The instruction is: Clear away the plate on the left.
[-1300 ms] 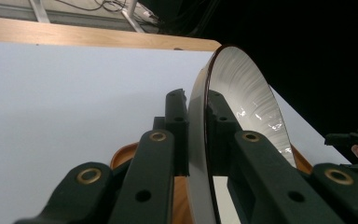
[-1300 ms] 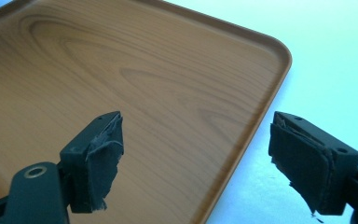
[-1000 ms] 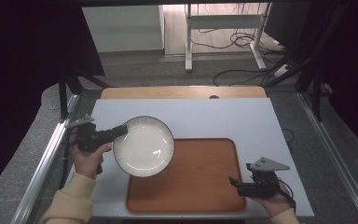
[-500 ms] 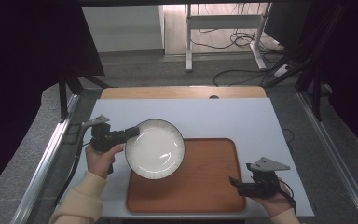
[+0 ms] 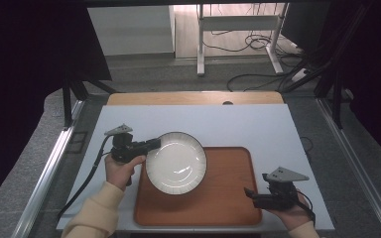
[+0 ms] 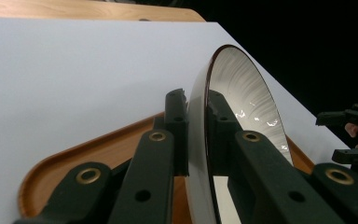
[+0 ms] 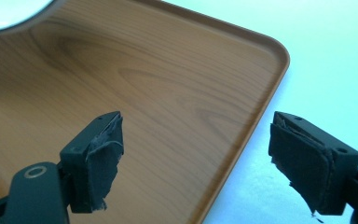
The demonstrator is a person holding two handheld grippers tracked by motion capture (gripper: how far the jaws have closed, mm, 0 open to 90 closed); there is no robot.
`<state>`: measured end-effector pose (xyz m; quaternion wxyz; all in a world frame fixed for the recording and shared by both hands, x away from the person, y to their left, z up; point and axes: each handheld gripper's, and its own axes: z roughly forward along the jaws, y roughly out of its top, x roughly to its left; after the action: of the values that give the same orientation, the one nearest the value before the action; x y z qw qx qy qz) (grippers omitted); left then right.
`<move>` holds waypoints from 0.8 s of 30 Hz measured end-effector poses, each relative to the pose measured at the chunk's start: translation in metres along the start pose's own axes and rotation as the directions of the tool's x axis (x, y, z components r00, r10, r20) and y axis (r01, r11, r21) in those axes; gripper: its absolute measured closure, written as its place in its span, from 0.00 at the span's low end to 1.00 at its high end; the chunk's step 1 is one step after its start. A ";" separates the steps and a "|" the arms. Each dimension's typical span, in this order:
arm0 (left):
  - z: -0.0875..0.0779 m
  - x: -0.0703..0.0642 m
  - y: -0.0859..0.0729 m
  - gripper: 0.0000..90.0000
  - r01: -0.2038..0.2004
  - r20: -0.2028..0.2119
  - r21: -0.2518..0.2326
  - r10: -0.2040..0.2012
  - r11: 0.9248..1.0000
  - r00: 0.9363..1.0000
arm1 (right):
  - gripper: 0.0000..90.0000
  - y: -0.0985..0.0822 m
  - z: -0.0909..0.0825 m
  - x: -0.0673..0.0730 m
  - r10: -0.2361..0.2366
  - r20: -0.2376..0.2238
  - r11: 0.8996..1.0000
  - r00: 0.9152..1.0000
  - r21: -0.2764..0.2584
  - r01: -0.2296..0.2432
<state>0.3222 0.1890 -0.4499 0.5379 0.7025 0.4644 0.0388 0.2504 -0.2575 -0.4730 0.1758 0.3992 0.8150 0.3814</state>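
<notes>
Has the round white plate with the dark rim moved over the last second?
Yes. The round white plate with the dark rim, clamped by the left gripper, has shifted rightward, farther over the brown wooden tray, which stayed put on the white table.

No words, labels, brand marks, numbers or signs can be read on anything here, in any of the views.

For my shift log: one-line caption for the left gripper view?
Left gripper clamps the white plate's rim edge-on above the wooden tray.
</notes>
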 end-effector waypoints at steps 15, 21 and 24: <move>0.032 -0.012 -0.007 0.91 -0.005 0.034 0.060 0.003 0.998 0.999 | 0.20 0.000 0.000 0.000 0.000 0.000 1.000 1.000 -0.001 0.000; 0.044 -0.017 -0.010 0.91 -0.014 0.044 0.088 0.011 0.996 0.999 | 0.20 0.000 0.000 0.000 0.002 -0.002 1.000 1.000 0.001 -0.002; 0.051 -0.021 -0.012 0.91 -0.015 0.058 0.100 0.009 0.995 0.998 | 0.20 0.000 0.000 0.000 0.002 -0.001 1.000 1.000 0.000 -0.002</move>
<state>0.3312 0.1377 -0.4712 0.5149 0.7322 0.4458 -0.0018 0.2508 -0.2576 -0.4728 0.1747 0.3999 0.8147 0.3818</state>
